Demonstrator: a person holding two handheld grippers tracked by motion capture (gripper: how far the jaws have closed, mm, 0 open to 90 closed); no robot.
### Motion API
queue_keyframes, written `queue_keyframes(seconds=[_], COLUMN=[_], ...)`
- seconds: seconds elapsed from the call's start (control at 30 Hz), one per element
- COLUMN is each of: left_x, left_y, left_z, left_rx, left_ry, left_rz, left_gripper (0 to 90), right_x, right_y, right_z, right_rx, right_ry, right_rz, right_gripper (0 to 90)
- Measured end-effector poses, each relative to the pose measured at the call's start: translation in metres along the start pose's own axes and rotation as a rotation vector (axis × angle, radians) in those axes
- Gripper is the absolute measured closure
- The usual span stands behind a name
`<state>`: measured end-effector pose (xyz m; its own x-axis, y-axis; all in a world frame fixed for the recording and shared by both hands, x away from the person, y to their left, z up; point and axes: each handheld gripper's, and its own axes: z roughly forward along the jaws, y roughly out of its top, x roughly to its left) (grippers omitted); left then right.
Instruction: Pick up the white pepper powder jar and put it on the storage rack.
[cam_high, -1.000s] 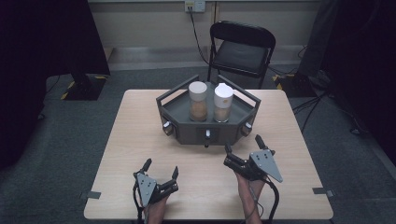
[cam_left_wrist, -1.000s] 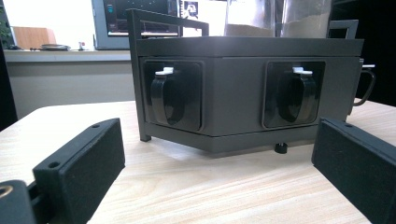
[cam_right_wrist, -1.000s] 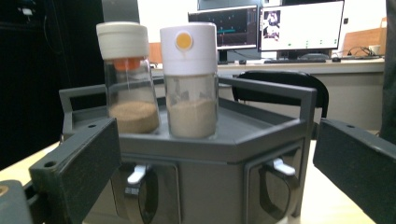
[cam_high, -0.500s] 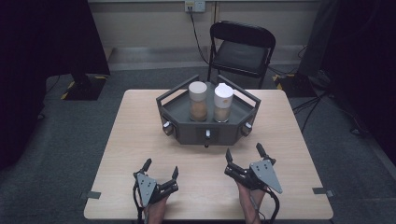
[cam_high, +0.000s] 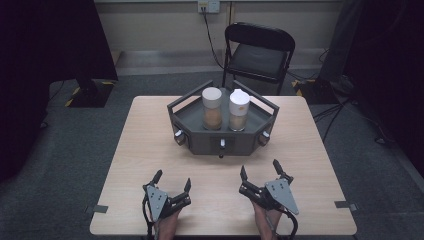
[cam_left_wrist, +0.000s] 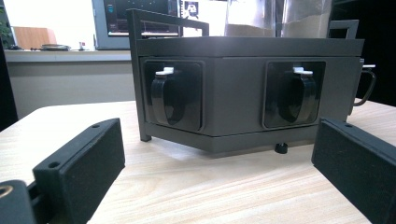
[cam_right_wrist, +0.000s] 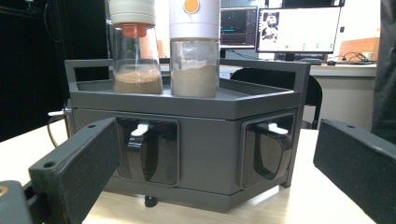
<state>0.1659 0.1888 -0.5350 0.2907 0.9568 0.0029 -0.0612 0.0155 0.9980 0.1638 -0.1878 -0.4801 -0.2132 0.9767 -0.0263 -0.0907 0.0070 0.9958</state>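
A dark grey hexagonal stand (cam_high: 240, 142) sits at the table's far middle, with black scoops (cam_right_wrist: 142, 151) hanging in recesses on its side faces. On its top stand two clear jars of brownish powder: the left jar (cam_high: 212, 108) with a white lid and the right jar (cam_high: 239, 110) with a white cap. My left gripper (cam_high: 172, 181) rests open near the front edge, left of centre, with nothing between its jaws. My right gripper (cam_high: 260, 170) rests open to the right of it, also holding nothing. Both point toward the stand (cam_left_wrist: 243, 93).
The light wood table (cam_high: 145, 145) has bare room on both sides of the stand. A black folding chair (cam_high: 260, 55) stands behind the far edge. Cables (cam_high: 330, 115) run over the grey floor at the right. Monitors (cam_right_wrist: 299, 29) glow behind the stand.
My right gripper has drawn back slightly toward the front edge. The left gripper and the stand have not moved.
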Motion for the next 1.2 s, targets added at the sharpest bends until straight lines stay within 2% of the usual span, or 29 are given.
queue_keyframes(seconds=[0.67, 0.87, 1.2], left_x=[0.000, 0.000, 0.000], left_y=[0.000, 0.000, 0.000], left_z=[0.000, 0.000, 0.000], left_rx=[0.000, -0.001, -0.001], left_ry=[0.000, -0.001, -0.001], left_rz=[0.000, 0.000, -0.001], left_gripper=[1.9, 1.8, 1.8], right_x=[-0.002, 0.000, -0.002], right_y=[-0.022, -0.028, -0.035], right_z=[-0.010, -0.010, -0.013], right_rx=[0.019, 0.030, 0.050], right_ry=[0.008, 0.006, 0.001], right_rz=[0.034, 0.013, 0.023], right_gripper=[0.0, 0.0, 0.0])
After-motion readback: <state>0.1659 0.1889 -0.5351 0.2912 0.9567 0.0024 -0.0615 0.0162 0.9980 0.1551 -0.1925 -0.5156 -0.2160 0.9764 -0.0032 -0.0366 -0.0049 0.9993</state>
